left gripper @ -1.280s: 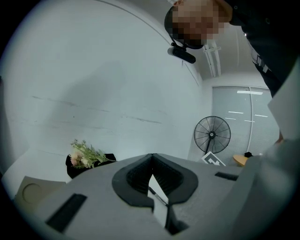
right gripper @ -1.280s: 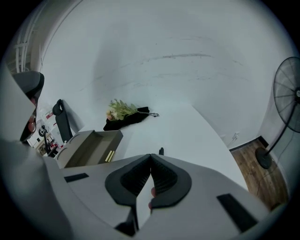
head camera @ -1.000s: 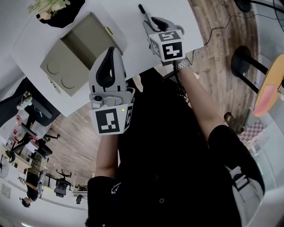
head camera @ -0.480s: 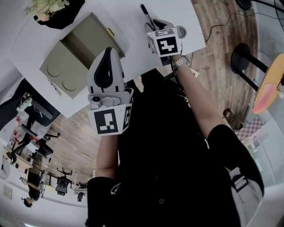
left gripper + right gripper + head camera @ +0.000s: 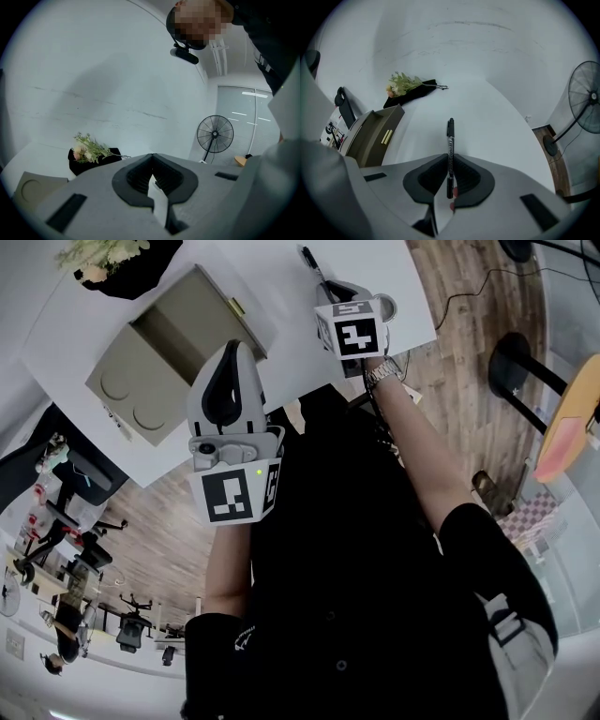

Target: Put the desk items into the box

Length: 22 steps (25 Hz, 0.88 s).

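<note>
Crossing the big white counter point(image 5: 272, 277) is where things could go wrong. The open box point(image 5: 159, 352) sits at the upper left of the head view, and the pen is way over at the top middle, well apart from it. The box has tall walls, so a low carry could bump the pen on a wall and knock it loose. The left hand-held gripper point(image 5: 151, 164) is up in the air with its jaws closed together and nothing in them. In the head view it hangs just below the box, so I think it could get in the way. The right hand-held gripper point(image 5: 450, 161) is closing its jaws on the black pen point(image 5: 450, 136), which looks to be lying on the counter. It grabs the pen near the back end, so most of the pen sticks out in front. A fast swing could make the pen tip or slide out.
</note>
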### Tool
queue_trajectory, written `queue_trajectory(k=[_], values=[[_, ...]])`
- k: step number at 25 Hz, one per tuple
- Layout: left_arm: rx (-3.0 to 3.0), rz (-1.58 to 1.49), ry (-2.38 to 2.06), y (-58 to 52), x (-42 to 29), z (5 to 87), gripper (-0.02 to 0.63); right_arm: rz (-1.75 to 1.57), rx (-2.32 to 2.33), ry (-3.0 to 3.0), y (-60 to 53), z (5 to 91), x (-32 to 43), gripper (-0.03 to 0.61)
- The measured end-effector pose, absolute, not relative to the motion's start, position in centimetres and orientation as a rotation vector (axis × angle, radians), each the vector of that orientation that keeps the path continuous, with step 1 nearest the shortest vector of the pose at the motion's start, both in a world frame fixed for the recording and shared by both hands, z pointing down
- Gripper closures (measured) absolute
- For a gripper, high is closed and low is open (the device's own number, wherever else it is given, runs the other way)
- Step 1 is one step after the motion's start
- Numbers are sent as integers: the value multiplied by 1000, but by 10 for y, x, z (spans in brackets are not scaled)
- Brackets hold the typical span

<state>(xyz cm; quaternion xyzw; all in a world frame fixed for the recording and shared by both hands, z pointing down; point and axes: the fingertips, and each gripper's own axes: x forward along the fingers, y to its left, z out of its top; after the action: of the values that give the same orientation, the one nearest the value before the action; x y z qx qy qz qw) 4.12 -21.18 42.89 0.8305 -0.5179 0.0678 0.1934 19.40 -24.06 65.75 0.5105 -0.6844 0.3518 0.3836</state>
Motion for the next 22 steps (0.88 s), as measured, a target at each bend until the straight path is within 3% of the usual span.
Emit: queue_trajectory(k=[22], values=[[2337,119,-1575,-166,26,397,606,745,1354,-2004,-237,558,169,540]])
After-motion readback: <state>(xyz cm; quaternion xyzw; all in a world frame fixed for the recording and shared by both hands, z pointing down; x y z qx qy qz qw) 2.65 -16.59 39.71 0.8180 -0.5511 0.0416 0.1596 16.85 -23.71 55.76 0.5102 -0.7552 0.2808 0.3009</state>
